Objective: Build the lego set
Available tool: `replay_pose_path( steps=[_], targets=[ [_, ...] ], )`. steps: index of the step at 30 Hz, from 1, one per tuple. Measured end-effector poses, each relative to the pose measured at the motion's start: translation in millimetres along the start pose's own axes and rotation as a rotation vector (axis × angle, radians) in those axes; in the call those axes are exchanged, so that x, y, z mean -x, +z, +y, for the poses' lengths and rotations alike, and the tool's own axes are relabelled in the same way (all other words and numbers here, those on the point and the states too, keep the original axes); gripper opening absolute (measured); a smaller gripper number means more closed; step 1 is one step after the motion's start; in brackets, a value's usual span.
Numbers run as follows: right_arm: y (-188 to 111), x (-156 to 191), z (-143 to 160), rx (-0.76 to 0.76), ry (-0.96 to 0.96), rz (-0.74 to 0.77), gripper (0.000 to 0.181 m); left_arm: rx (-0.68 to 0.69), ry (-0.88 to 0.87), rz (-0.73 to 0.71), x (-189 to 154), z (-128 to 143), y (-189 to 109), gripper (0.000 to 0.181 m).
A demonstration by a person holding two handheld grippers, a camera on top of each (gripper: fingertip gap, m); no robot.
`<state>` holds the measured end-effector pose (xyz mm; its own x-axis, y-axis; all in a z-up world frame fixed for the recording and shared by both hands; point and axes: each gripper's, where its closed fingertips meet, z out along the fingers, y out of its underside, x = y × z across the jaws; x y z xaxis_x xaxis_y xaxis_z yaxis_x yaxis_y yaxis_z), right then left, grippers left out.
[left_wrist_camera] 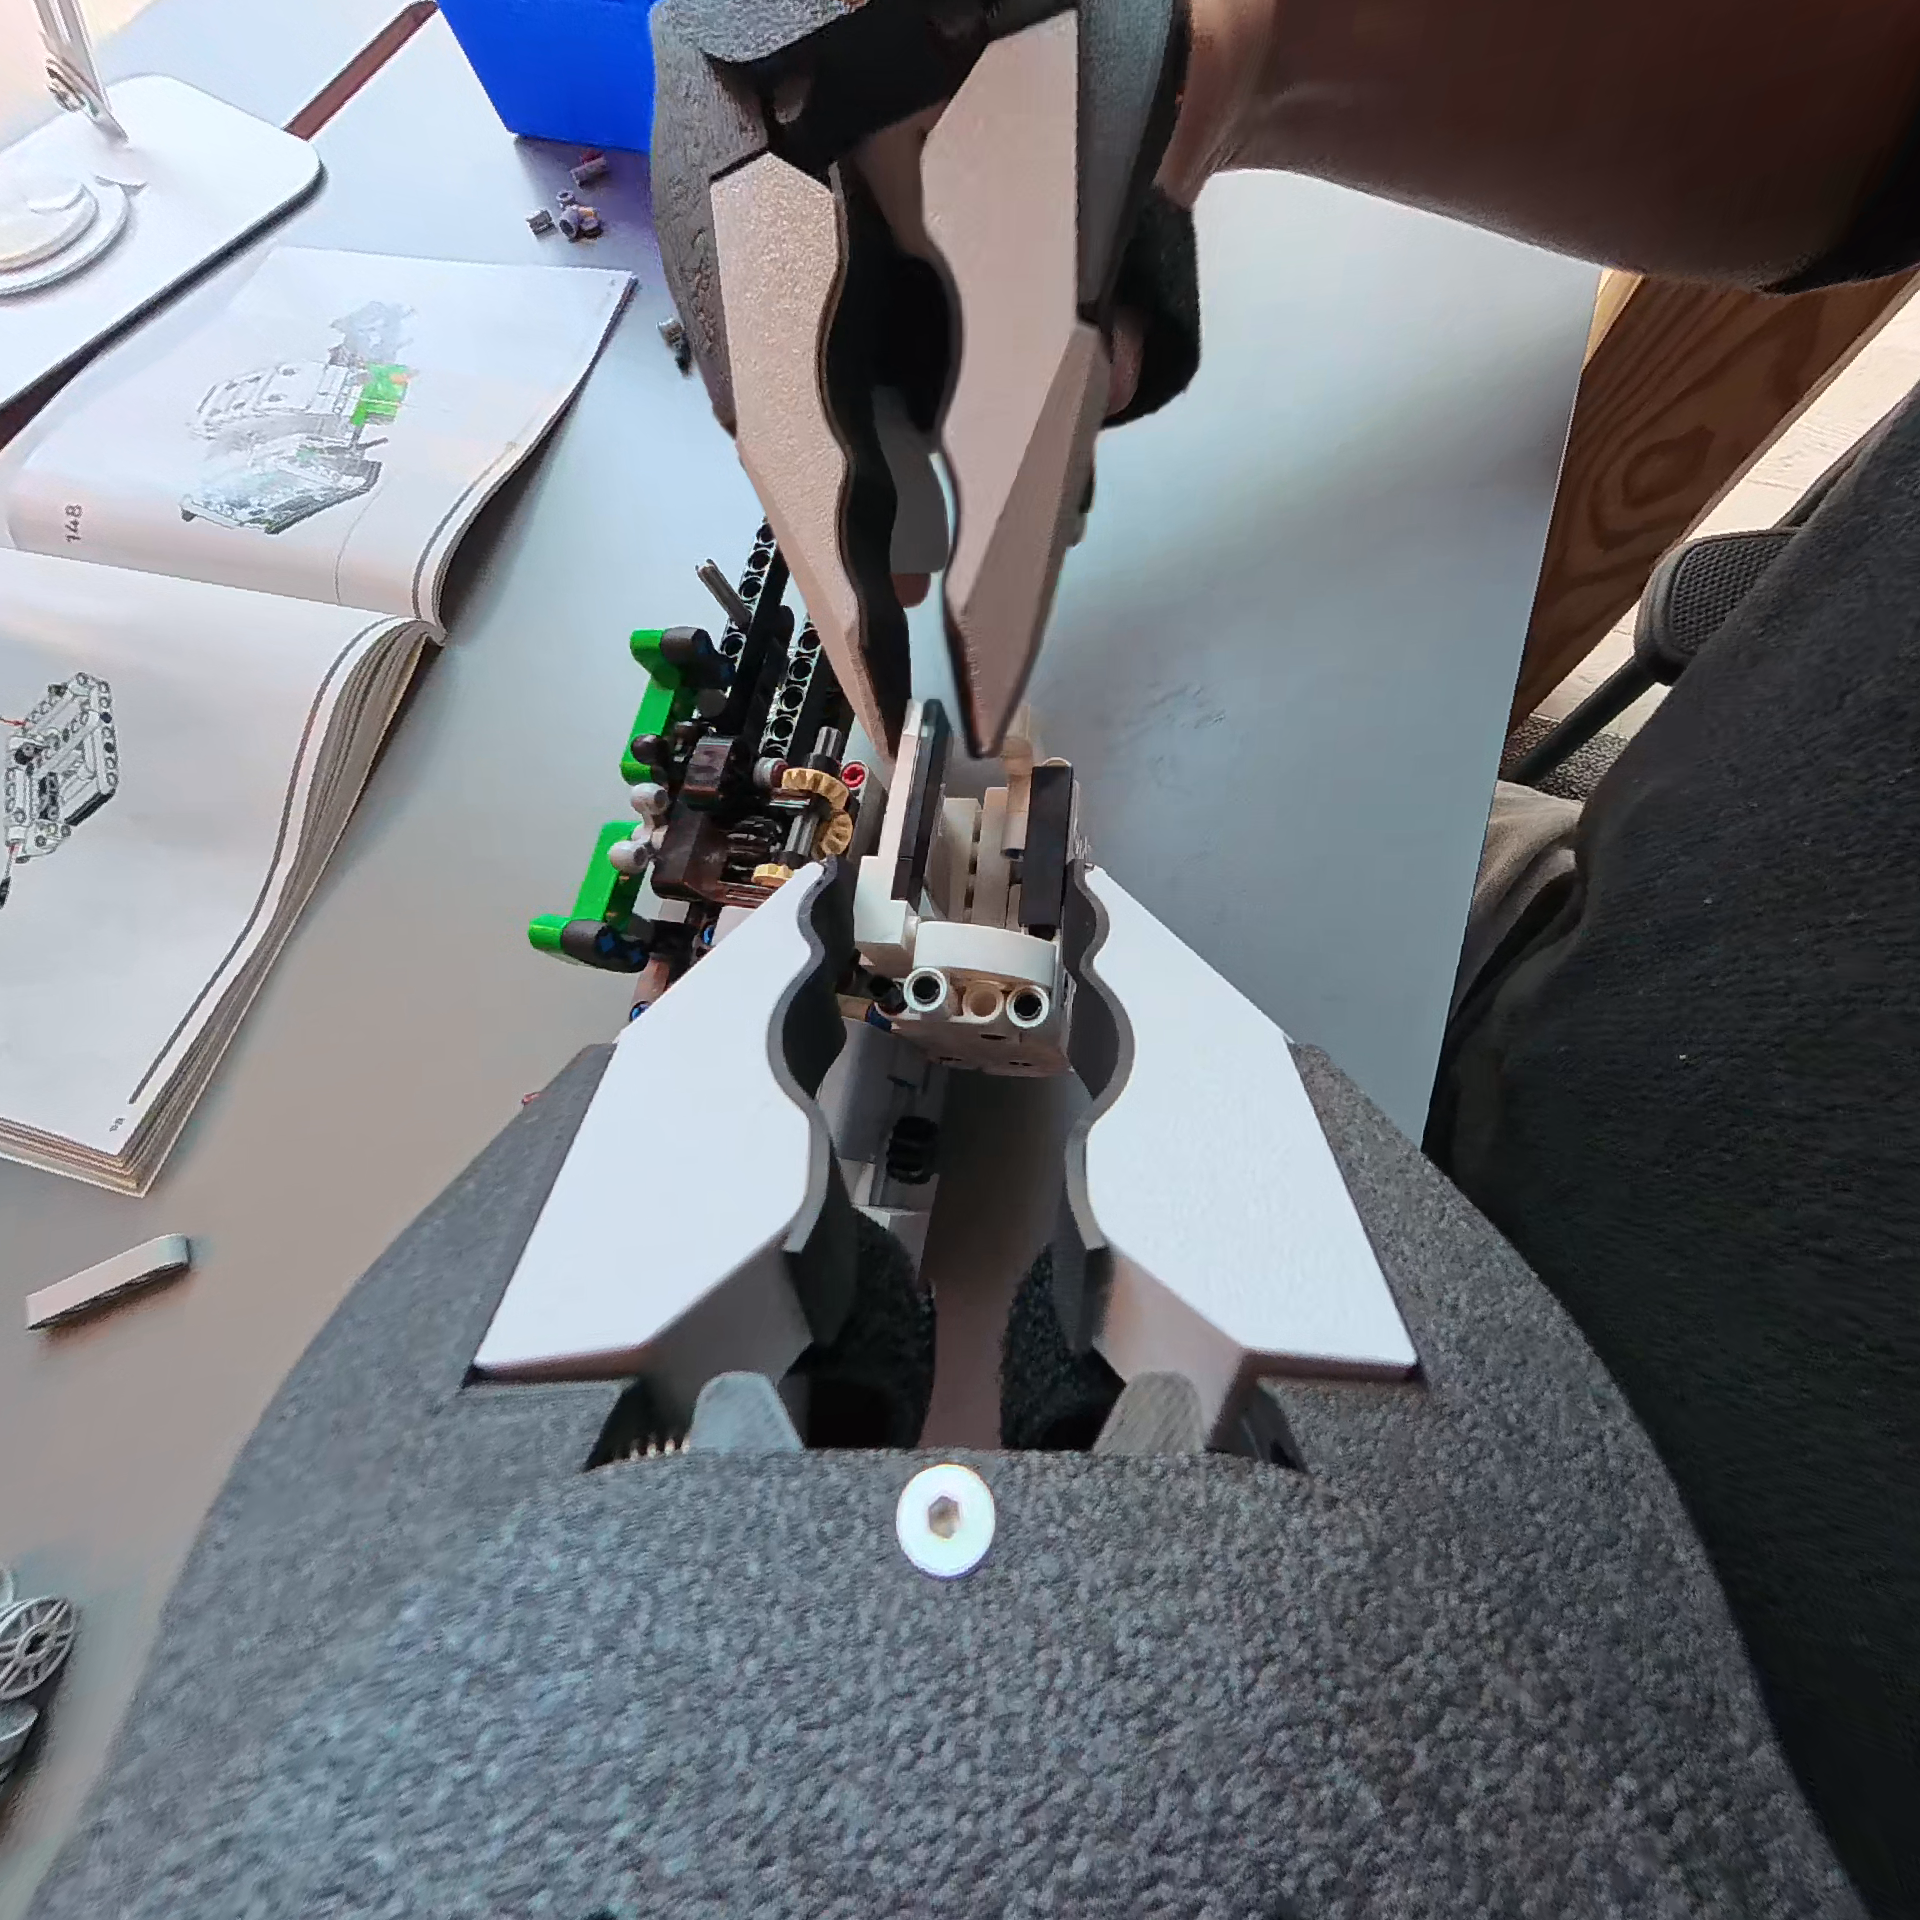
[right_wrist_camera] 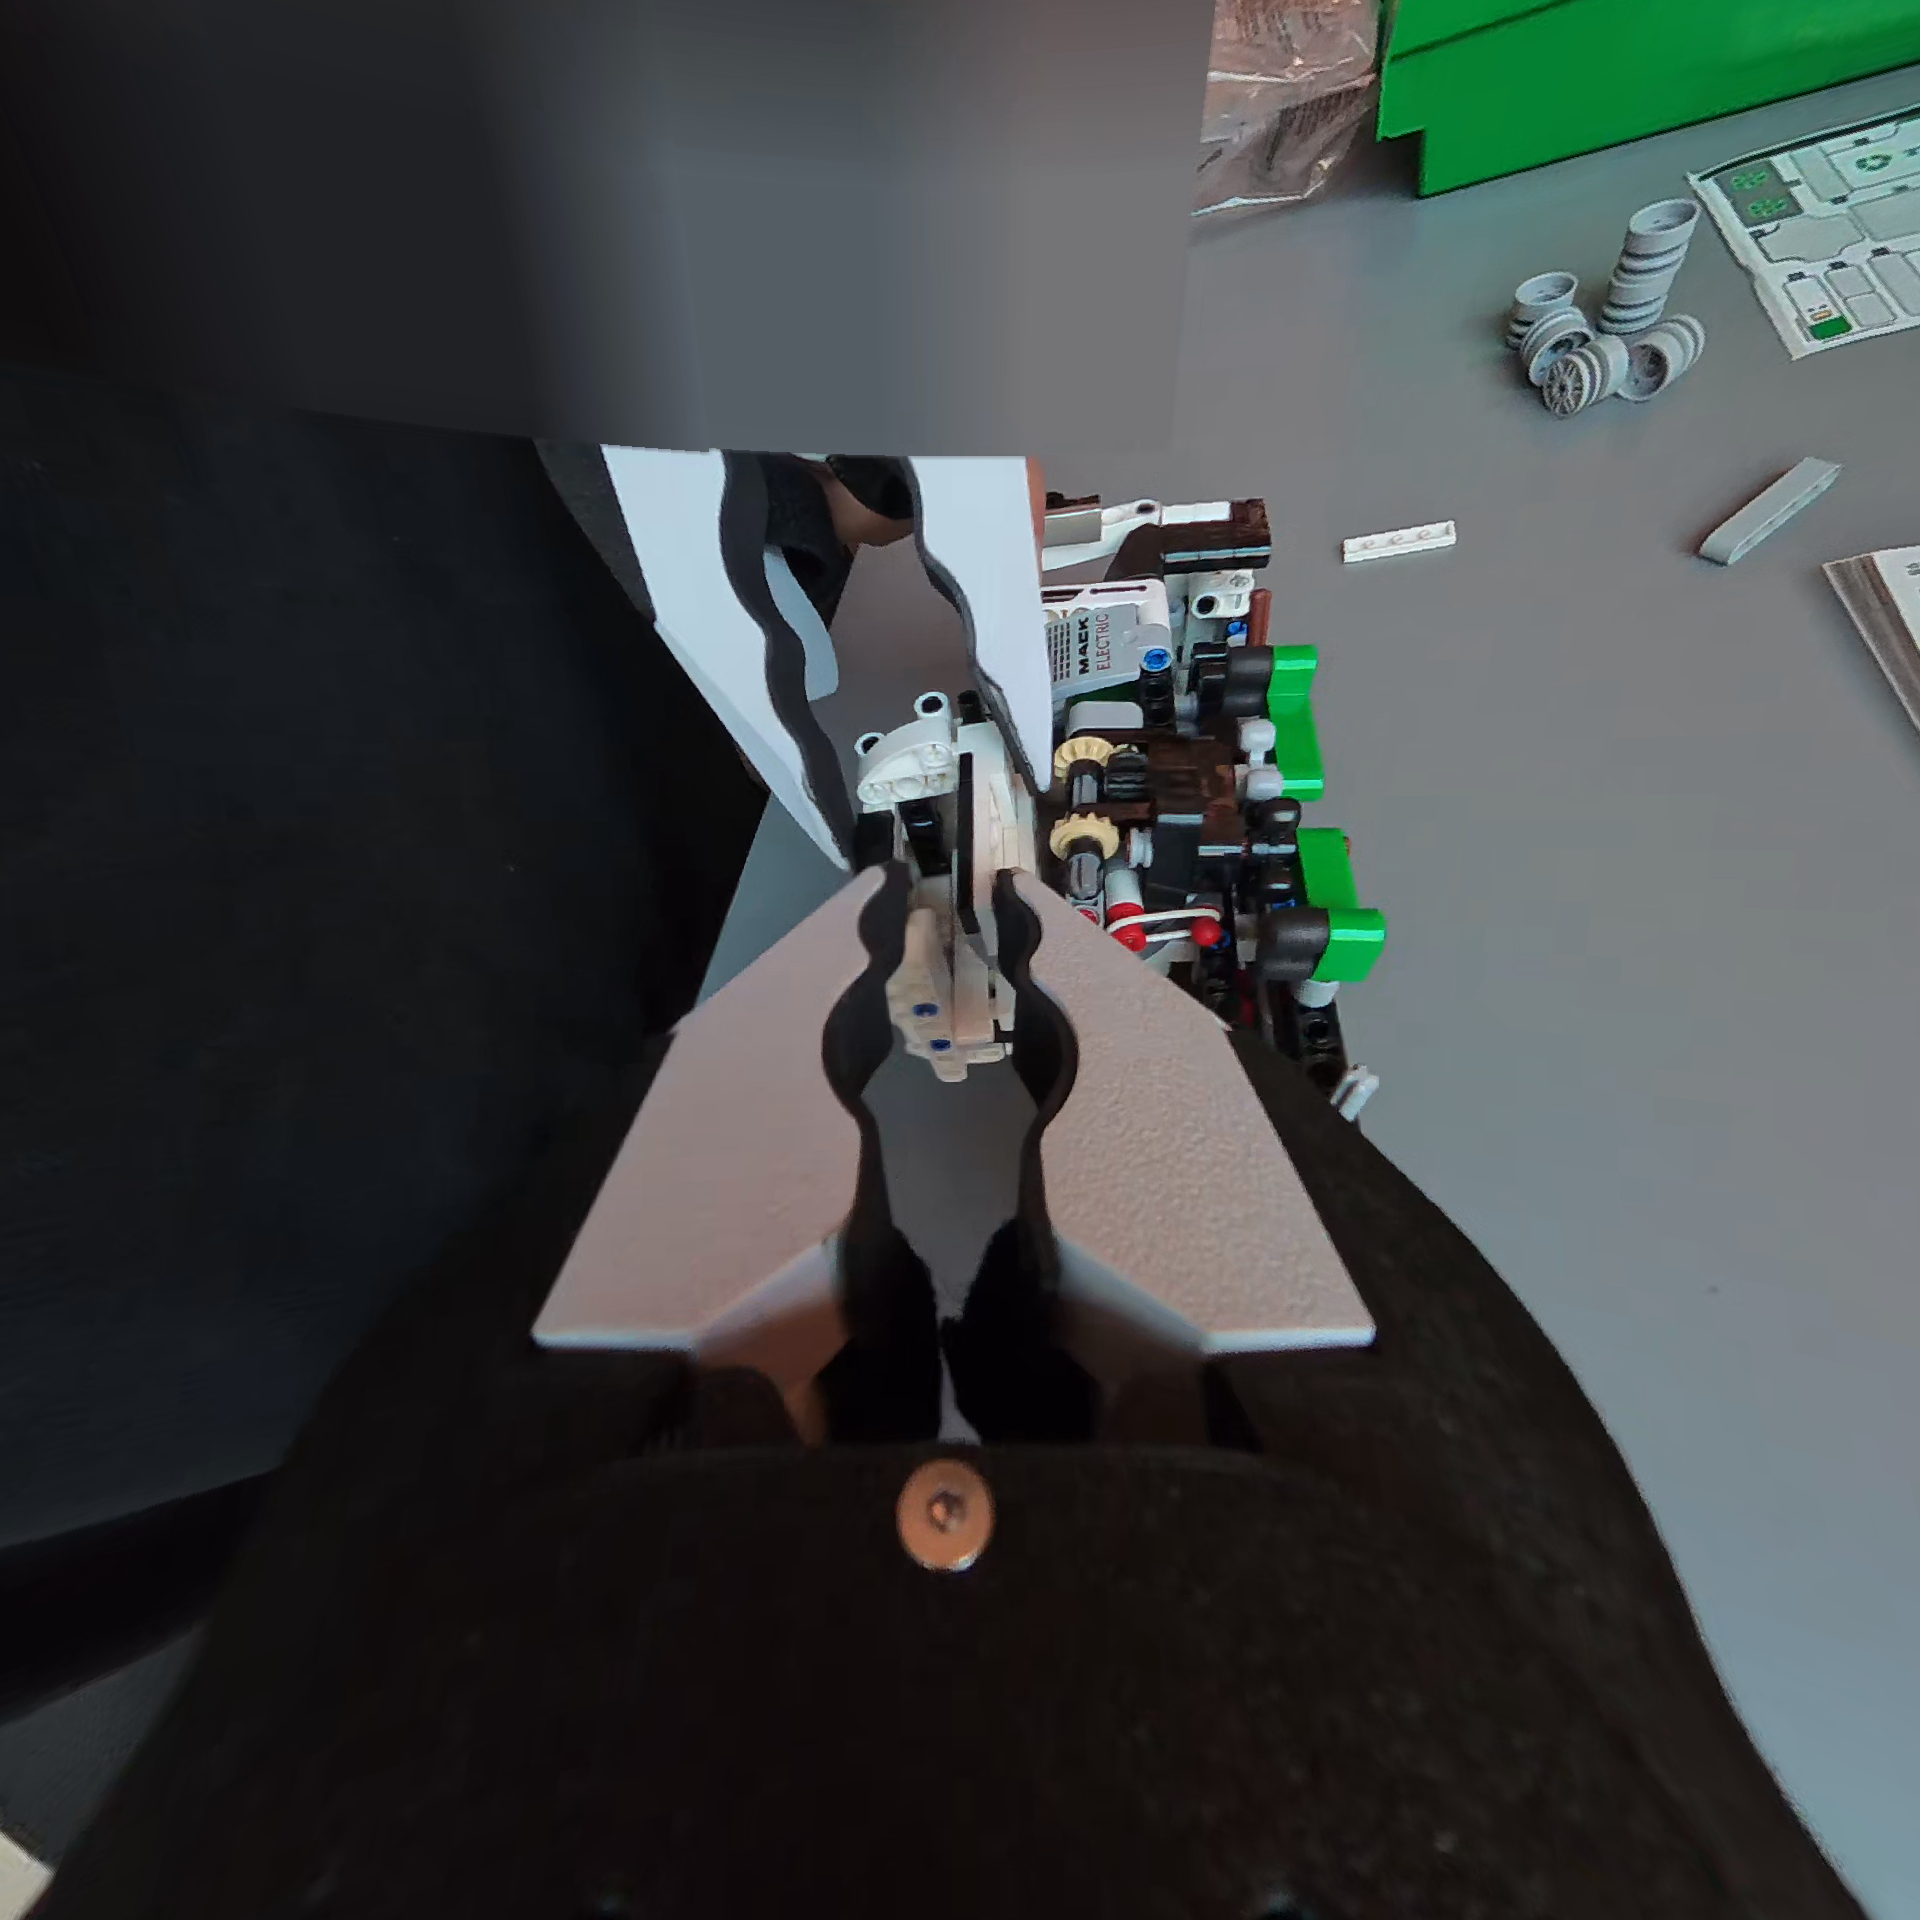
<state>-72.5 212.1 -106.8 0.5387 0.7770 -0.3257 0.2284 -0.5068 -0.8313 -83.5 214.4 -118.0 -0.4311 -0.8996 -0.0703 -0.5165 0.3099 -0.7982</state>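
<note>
Lego's half-built white, black and green truck model (left_wrist_camera: 935,894) sits pinched in your left gripper (left_wrist_camera: 951,935); keep your right gripper (right_wrist_camera: 948,883), clamped on its white-and-black panel (right_wrist_camera: 961,935), pressing squarely.

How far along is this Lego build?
Partway. A black chassis with green side pieces and tan gears is assembled. Both grippers, left and right, clamp its white and black block section. The grey wheel rims still lie loose on the grey table.

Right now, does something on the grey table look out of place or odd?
Nothing stands out. Both grippers, left and right, clamp the white-and-black brick model; grey wheels lie heaped beside it.
</note>
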Motion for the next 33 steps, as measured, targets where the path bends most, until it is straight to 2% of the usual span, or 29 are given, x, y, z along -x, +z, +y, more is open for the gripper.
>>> replay_pose_path(
  steps=[3,5,9,12,17,19,23,33],
  targets=[
    [-4,6,1,-0.038,-0.002,-0.014,0.029,0.001,-0.002,0.002,0,0,0,0.039],
    [-8,6,3,-0.056,-0.024,0.032,0.041,0.002,-0.003,0.004,0,0,0,0.039],
    [-9,4,17,-0.001,-0.147,0.241,0.05,0.007,0.0,0.007,0,-1,1,0.039],
    [-9,-4,28,0.023,-0.149,0.391,0.047,0.011,0.003,0.011,0,-1,1,0.039],
    [12,-10,35,0.02,-0.088,0.384,0.055,0.021,0.024,0.022,-1,0,1,0.039],
    [16,-7,34,-0.008,-0.087,0.362,0.052,0.025,0.028,0.027,-1,0,0,0.039],
    [13,-6,35,-0.041,-0.084,0.341,0.04,0.027,0.021,0.029,-1,0,0,0.039],
    [15,-8,34,-0.09,-0.078,0.308,0.04,0.026,-0.008,0.047,1,-1,1,0.038]
  ],
)
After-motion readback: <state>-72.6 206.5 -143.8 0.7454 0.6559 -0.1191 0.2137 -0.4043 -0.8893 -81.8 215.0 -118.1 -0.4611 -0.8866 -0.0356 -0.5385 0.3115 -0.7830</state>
